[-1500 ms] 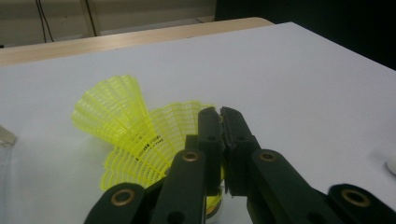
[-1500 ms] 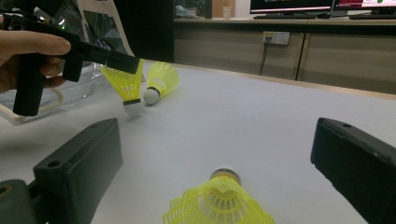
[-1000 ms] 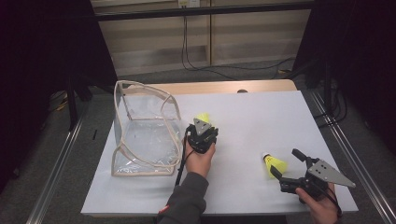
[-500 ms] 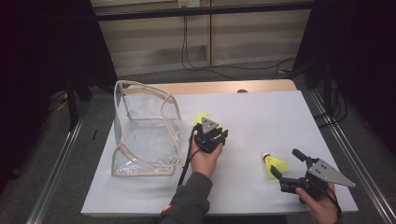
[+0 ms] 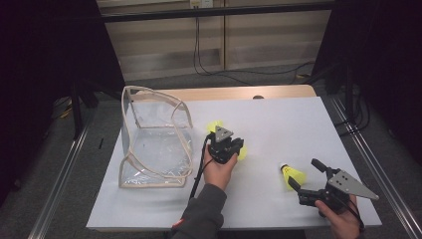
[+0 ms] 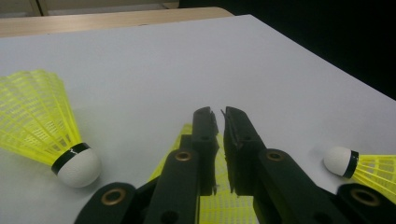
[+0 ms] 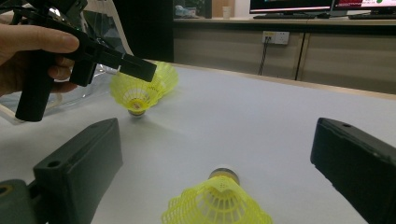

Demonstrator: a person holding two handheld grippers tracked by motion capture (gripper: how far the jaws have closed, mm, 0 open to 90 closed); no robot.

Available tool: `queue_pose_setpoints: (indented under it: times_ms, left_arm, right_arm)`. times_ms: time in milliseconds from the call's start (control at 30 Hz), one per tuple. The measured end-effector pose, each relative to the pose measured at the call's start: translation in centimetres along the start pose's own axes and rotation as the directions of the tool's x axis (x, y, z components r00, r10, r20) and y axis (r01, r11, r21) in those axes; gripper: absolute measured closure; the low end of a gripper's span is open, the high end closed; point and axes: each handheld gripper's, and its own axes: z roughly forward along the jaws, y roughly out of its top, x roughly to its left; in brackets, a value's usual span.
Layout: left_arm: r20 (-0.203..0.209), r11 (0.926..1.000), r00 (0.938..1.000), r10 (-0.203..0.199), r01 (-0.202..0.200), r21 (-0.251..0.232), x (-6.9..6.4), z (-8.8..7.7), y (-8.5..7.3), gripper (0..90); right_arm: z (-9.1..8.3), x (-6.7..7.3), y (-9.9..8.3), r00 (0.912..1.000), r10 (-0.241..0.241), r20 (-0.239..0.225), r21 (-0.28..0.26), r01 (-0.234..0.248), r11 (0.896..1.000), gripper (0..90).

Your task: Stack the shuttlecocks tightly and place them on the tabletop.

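Observation:
My left gripper (image 5: 234, 147) hovers mid-table over a yellow shuttlecock (image 5: 243, 152). In the left gripper view its jaws (image 6: 219, 119) stand almost together, having just been closing, with that shuttlecock's mesh skirt (image 6: 208, 189) between and under them. The right gripper view shows the jaw tips (image 7: 140, 69) on the skirt's top rim, with the cork on the table. A second shuttlecock (image 5: 215, 125) lies just behind it. My right gripper (image 5: 303, 172) is open at the front right, and a third shuttlecock (image 5: 297, 174) lies between its jaws (image 7: 217, 140), untouched, cork pointing away.
A clear plastic bag (image 5: 159, 149) with beige trim stands open at the left, close to my left hand. The white table top (image 5: 298, 119) ends in a wooden strip at the back. Metal rails run along both sides.
My left gripper has shifted a little to the right over the shuttlecock. The right gripper and its shuttlecock have stayed put.

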Motion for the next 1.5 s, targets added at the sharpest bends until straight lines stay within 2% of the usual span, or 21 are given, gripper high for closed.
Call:
queue_pose_setpoints:
  times_ms: [233, 367, 467, 600, 767, 1100, 1233, 1500]
  left_arm:
    - [0.034, 0.9995, 0.9994, 0.002, -0.003, 0.031, -0.3, 0.3, -0.3, 88.8]
    - [0.055, 0.9996, 0.9984, -0.007, 0.006, 0.029, -0.6, 0.4, -0.4, 88.8]
    - [0.078, 0.9997, 0.9970, 0.005, -0.007, 0.024, -0.7, 0.4, -0.4, 88.7]
    - [0.074, 0.9998, 0.9972, -0.015, 0.014, 0.011, -0.8, 0.4, -0.7, 87.6]
    - [0.085, 0.9997, 0.9964, 0.001, -0.004, 0.026, -1.2, 0.7, -1.0, 86.4]
    - [0.103, 0.9999, 0.9947, -0.006, 0.005, 0.010, -1.3, 0.7, -0.9, 82.6]
    - [0.103, 0.9999, 0.9947, 0.002, -0.003, 0.013, -1.4, 0.6, -0.9, 82.6]
    - [0.112, 1.0000, 0.9937, -0.006, 0.006, -0.003, -1.6, 0.4, -0.7, 82.6]
  right_arm:
    - [0.0, 0.0, 0.0, 1.0000, 0.000, 0.001, 0.000, 0.000, 1.000, 1.5]
    - [0.0, 0.0, 0.0, 1.0000, 0.001, 0.002, -0.001, -0.001, 1.000, 1.5]
    - [0.0, 0.0, 0.0, 1.0000, 0.000, 0.001, 0.000, 0.000, 1.000, 1.5]
    - [0.0, 0.0, 0.0, 1.0000, 0.000, -0.002, 0.001, 0.000, 1.000, 1.5]
    - [0.0, 0.0, 0.0, 1.0000, 0.000, 0.000, 0.000, 0.000, 1.000, 1.5]
    - [0.0, 0.0, 0.0, 1.0000, 0.001, -0.001, 0.001, -0.001, 1.000, 1.5]
    - [0.0, 0.0, 0.0, 1.0000, -0.001, -0.002, 0.001, 0.001, 1.000, 1.5]
    - [0.0, 0.0, 0.0, 1.0000, -0.001, 0.002, 0.001, 0.001, 1.000, 1.5]
